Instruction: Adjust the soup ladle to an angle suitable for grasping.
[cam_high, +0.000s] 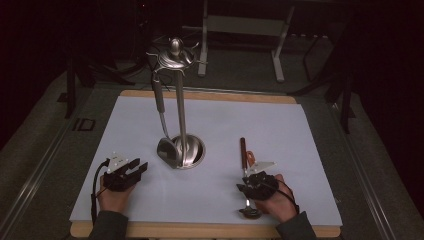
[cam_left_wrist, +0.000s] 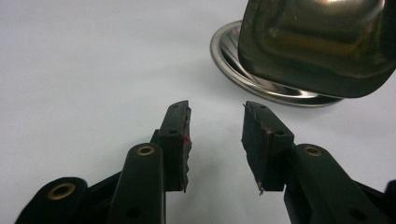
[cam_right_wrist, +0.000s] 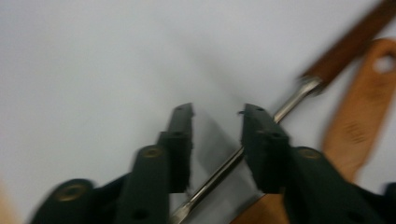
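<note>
Steel shaft of the wooden-handled utensil (cam_right_wrist: 219, 175) lies on the table (cam_high: 300, 145) between the right gripper (cam_right_wrist: 215, 122)'s open jaws, gripped by nothing. Closing crooked (the shaft is thin and round) could roll it aside; the left gripper (cam_left_wrist: 215, 126) gapes empty near the rack base (cam_left_wrist: 261, 84).

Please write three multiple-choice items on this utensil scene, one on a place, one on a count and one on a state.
1. Where does the metal stand rise?
A. the board's middle
B. its right edge
C. off the table

2. How many utensils hang from the stand's top?
A. none
B. one
C. three

3. How are the left gripper jaws?
A. shut
B. clamped on the stand
C. open with nothing between

Answers:
1 A, its round base sits centrally on the white board.
2 B, a single spatula hangs beside the pole.
3 C, the left gripper view shows bare board in the gap.
</note>
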